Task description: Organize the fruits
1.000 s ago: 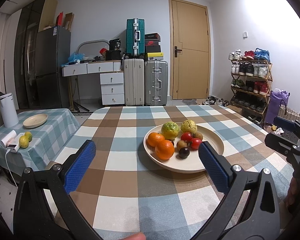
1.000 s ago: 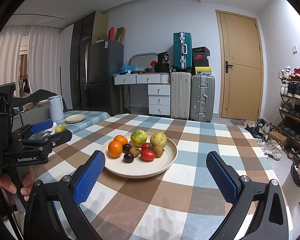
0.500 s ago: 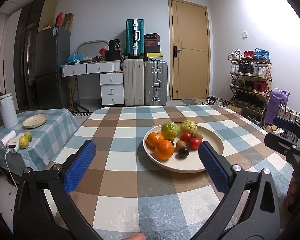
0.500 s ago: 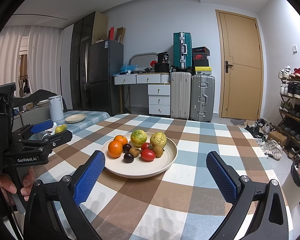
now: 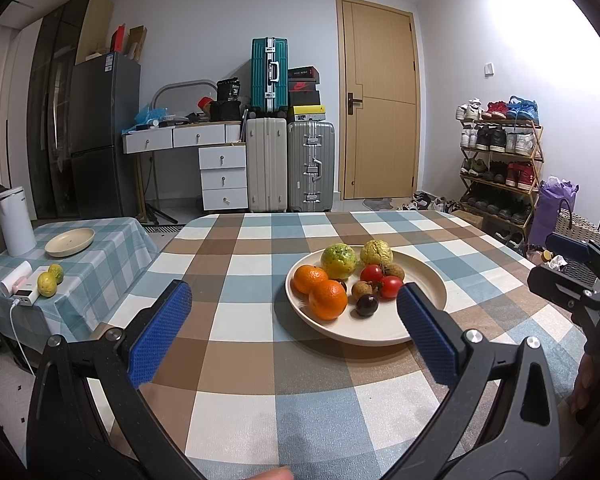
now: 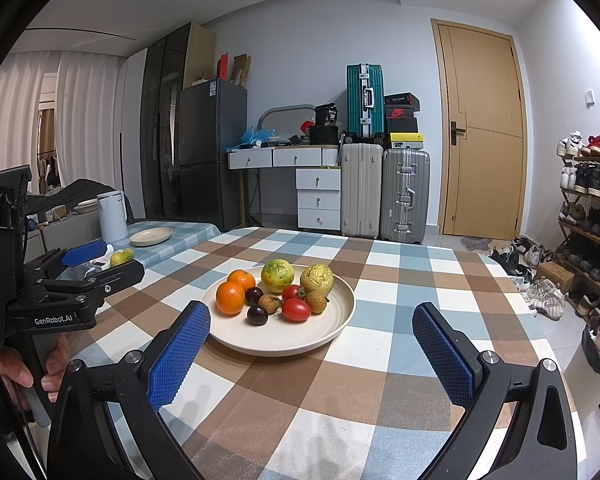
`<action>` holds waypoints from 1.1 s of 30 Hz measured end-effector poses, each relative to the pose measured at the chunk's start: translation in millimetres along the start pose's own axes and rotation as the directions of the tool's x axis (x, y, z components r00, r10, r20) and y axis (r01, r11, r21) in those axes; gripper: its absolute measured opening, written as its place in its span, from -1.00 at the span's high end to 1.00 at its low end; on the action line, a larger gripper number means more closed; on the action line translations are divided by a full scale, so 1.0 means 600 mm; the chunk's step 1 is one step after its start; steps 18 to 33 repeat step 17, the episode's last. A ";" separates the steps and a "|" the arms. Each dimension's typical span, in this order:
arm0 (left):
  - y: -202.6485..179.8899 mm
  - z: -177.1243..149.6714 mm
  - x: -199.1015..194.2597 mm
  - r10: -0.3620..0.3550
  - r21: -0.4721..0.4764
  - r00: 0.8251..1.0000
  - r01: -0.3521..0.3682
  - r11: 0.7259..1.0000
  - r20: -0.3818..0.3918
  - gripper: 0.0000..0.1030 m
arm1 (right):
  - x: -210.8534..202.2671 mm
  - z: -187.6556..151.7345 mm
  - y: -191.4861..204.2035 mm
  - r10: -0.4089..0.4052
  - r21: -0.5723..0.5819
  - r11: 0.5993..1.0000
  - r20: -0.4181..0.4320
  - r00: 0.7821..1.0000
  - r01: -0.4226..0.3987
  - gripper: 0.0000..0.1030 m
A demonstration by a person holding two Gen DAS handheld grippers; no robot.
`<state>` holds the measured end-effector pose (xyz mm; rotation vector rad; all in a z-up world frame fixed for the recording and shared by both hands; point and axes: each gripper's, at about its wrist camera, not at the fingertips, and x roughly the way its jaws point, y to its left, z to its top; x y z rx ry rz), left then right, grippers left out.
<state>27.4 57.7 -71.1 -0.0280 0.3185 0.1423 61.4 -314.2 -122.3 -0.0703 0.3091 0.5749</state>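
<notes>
1. The left gripper [image 5: 294, 312] was held with jaws spread wide, gripping nothing.
2. The right gripper [image 6: 312, 338] was likewise held apart above the checked tablecloth [image 6: 400, 280].
3. The fruits [image 6: 276, 292] were piled in the cream plate [image 6: 300, 344] just ahead.

The checked table [image 6: 380, 380] lies bare across the lower half of both views, so the near cloth in front of the plate [image 6: 324, 336] gives open passage; the right gripper [image 6: 312, 344] hangs above it with its blue pads wide apart, nothing between them; the left gripper [image 5: 292, 332] is likewise spread, its right pad overlapping the plate's near rim in the picture; the fruit sits packed in the plate's left and far part, pieces touching, leaving the right side of the dish free; at the left of the right view the other gripper and a hand [image 6: 32, 368] block the table's edge.
</notes>
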 end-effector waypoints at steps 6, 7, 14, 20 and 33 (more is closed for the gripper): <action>0.000 0.000 0.000 0.000 0.000 1.000 0.000 1.000 0.000 -0.99 | 0.000 0.000 0.001 -0.001 -0.001 1.000 0.000 1.000 0.001 -1.00; 0.000 0.001 0.000 0.000 0.000 1.000 0.000 1.000 0.000 -0.99 | 0.000 0.000 0.000 -0.001 0.000 1.000 0.000 1.000 0.001 -1.00; 0.000 0.001 -0.001 0.003 -0.002 1.000 -0.003 1.000 0.003 -0.99 | 0.000 0.000 0.000 0.000 0.000 1.000 0.000 1.000 0.000 -1.00; 0.001 0.000 0.000 0.005 -0.003 1.000 -0.005 1.000 0.003 -0.99 | 0.000 0.000 0.000 -0.001 -0.001 1.000 0.001 1.000 0.001 -1.00; 0.001 0.000 0.000 0.005 -0.003 1.000 -0.005 1.000 0.003 -0.99 | 0.000 0.000 0.000 -0.001 -0.001 1.000 0.001 1.000 0.001 -1.00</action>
